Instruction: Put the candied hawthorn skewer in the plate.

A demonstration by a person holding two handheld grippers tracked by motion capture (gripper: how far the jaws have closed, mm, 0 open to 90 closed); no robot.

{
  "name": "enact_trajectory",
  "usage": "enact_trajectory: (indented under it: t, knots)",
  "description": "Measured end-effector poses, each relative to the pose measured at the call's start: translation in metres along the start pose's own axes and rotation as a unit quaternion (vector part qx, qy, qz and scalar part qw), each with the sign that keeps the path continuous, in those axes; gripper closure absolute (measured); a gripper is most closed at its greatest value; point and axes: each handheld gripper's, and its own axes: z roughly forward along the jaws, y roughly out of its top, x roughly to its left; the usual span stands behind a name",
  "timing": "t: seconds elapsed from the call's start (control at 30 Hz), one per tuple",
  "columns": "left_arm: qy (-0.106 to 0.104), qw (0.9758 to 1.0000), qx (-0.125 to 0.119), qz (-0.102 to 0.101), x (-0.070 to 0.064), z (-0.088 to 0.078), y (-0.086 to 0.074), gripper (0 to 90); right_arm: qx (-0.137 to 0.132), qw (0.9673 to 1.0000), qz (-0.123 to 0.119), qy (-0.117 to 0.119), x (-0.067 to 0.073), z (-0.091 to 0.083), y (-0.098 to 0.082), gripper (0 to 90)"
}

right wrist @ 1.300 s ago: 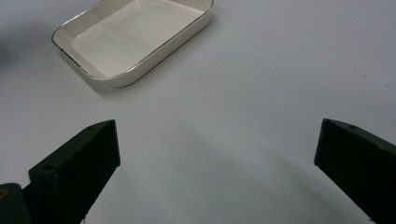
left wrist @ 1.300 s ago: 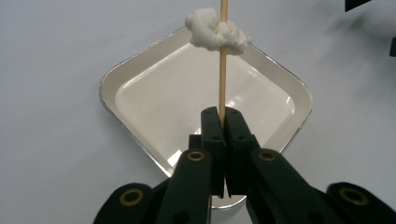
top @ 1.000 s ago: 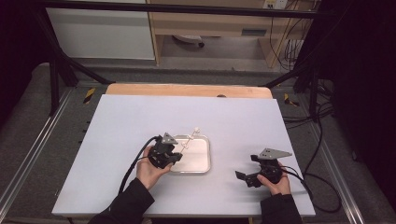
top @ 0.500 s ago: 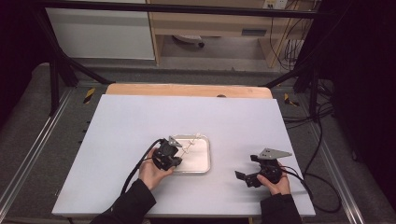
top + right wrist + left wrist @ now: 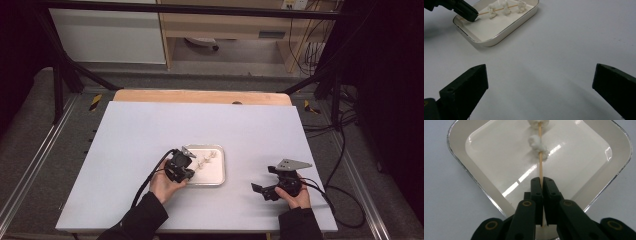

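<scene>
A thin wooden skewer (image 5: 540, 167) threaded with white puffy pieces (image 5: 537, 143) lies low over a white rounded tray (image 5: 486, 185). My left gripper (image 5: 541, 181) is shut on the skewer's near end, with the stick pinched between its black pads. In the high view the left gripper (image 5: 192, 170) sits at the tray's (image 5: 220, 172) left side, and the skewer (image 5: 205, 161) points right across it. My right gripper (image 5: 264, 179) rests on the table to the tray's right, wide open, with nothing between its jaws. The right gripper view shows the tray (image 5: 499, 37) and skewer (image 5: 499, 9) beyond that gripper (image 5: 540, 75).
The table is a pale sheet (image 5: 150, 130) with a wooden strip (image 5: 200, 96) along its far edge. Cables (image 5: 330, 195) trail from the right gripper off the table's right side. Metal rails (image 5: 30, 165) flank the table.
The skewer's far end has come down from above the tray's far rim to lie inside the tray. The left hand has shifted slightly toward the person. The right gripper has stayed still.
</scene>
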Motion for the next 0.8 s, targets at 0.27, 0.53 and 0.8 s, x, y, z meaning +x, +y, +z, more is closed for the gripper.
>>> enact_trajectory:
  t: [0.27,0.53,0.8]
  knots:
    - [-0.007,0.9993,-0.034,0.016,0.004,-0.014,-0.002,72.4,-0.002,1.0000,-0.001,-0.001,0.000,0.000,0.000,0.7]
    - [-0.013,0.9963,-0.076,0.038,0.014,-0.033,-0.011,45.8,-0.005,1.0000,0.001,-0.001,-0.001,-0.002,0.001,0.7]
    - [-0.010,0.9951,-0.092,0.034,0.032,-0.050,-0.033,23.2,-0.004,1.0000,0.004,-0.002,-0.001,-0.003,0.001,0.6]
